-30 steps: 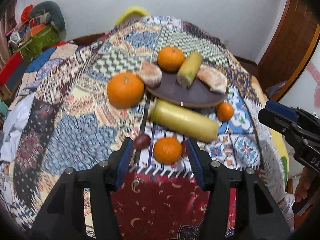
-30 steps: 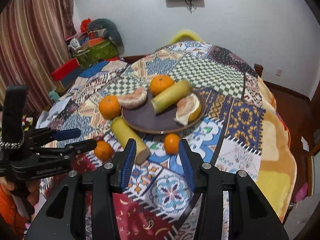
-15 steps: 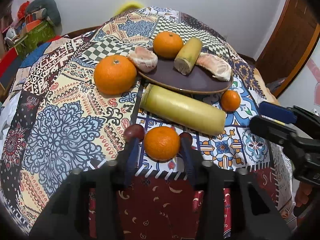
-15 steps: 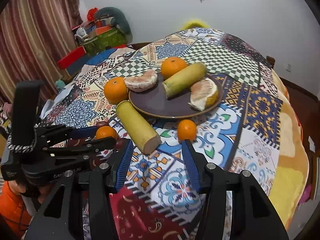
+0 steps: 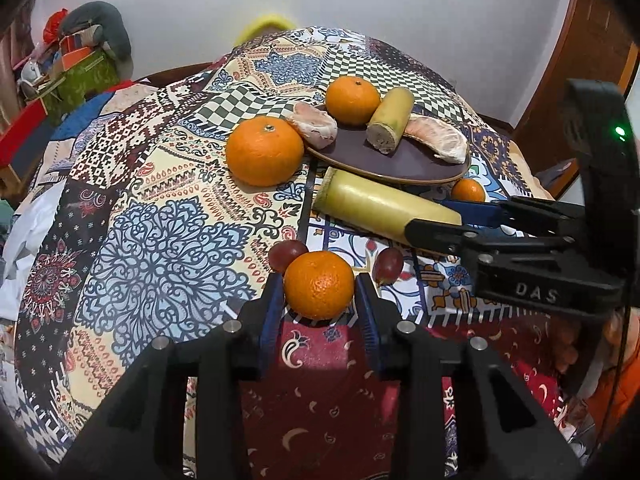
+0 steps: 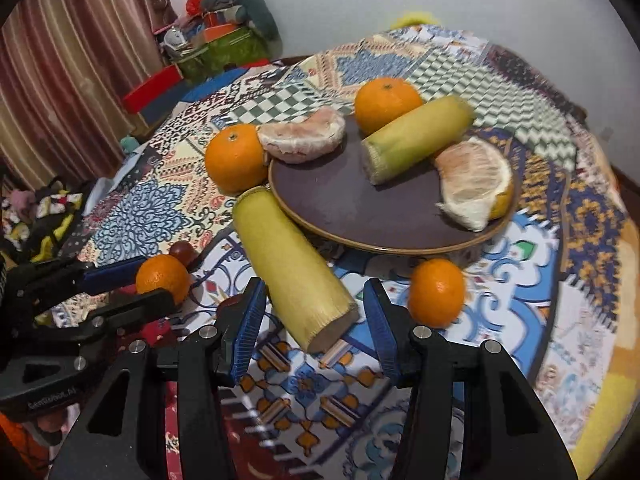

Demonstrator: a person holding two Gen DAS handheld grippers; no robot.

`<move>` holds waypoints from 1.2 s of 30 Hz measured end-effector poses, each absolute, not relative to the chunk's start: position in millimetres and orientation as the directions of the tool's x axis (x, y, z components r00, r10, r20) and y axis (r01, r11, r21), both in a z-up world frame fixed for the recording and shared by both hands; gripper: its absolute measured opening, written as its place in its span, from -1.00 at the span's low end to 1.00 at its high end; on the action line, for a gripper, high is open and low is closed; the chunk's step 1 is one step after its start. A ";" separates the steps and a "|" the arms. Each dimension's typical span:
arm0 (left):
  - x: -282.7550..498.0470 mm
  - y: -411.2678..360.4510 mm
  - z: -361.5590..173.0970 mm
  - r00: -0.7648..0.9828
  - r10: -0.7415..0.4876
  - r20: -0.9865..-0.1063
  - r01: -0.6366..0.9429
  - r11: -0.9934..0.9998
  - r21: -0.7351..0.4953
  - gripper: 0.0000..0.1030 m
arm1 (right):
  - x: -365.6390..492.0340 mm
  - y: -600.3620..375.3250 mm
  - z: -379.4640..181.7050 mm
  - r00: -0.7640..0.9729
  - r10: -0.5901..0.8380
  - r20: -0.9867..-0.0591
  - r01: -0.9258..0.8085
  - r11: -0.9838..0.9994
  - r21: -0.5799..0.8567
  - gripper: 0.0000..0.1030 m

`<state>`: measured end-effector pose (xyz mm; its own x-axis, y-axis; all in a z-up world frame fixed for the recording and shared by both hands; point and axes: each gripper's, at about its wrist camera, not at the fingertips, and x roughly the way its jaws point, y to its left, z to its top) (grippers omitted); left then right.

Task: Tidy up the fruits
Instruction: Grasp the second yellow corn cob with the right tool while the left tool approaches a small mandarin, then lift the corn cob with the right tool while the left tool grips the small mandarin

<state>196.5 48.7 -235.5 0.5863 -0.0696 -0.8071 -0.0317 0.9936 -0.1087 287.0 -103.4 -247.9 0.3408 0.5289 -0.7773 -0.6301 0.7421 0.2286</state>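
Note:
My left gripper [image 5: 319,280] is shut on a small orange [image 5: 319,285] that rests on the patterned cloth, with a pad against each side. In the right wrist view the same gripper [image 6: 158,280] and orange [image 6: 162,278] show at the left. My right gripper [image 6: 313,286] is open and straddles the near cut end of a long yellow-green cane piece [image 6: 292,264], with a gap on each side. A dark plate [image 6: 340,208] behind it holds an orange [image 6: 386,100], a shorter cane piece [image 6: 416,136] and two peeled citrus wedges [image 6: 304,140].
A large orange [image 5: 264,150] sits left of the plate and another small orange [image 6: 436,292] in front of it. Two dark grapes [image 5: 288,254] lie beside the held orange. The cloth drops away at the right edge [image 6: 600,400]. Clutter is piled by the curtain [image 6: 220,40].
The left jaws went from wide apart to pressing on the small orange. The right gripper came down and forward, so its fingers now flank the long cane piece's end.

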 end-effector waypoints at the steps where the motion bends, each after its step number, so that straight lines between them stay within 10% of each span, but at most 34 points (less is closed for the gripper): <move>1: 196.2 49.5 -235.6 0.587 -0.070 -0.807 -0.033 0.993 -0.110 -0.30 | 287.6 -102.9 -249.2 0.329 0.533 -0.779 -0.631 0.738 0.238 -0.08; 36: 159.6 32.2 -206.5 0.619 -0.082 -0.781 -0.016 0.993 -0.117 -0.30 | 239.6 -148.3 -236.9 0.356 0.479 -0.802 -0.630 0.757 0.173 -0.34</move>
<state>159.6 32.2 -206.5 0.6193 -0.0820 -0.7809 -0.0156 0.9931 -0.1166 239.6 -148.3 -236.9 0.3559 0.4790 -0.8024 -0.6296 0.7574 0.1729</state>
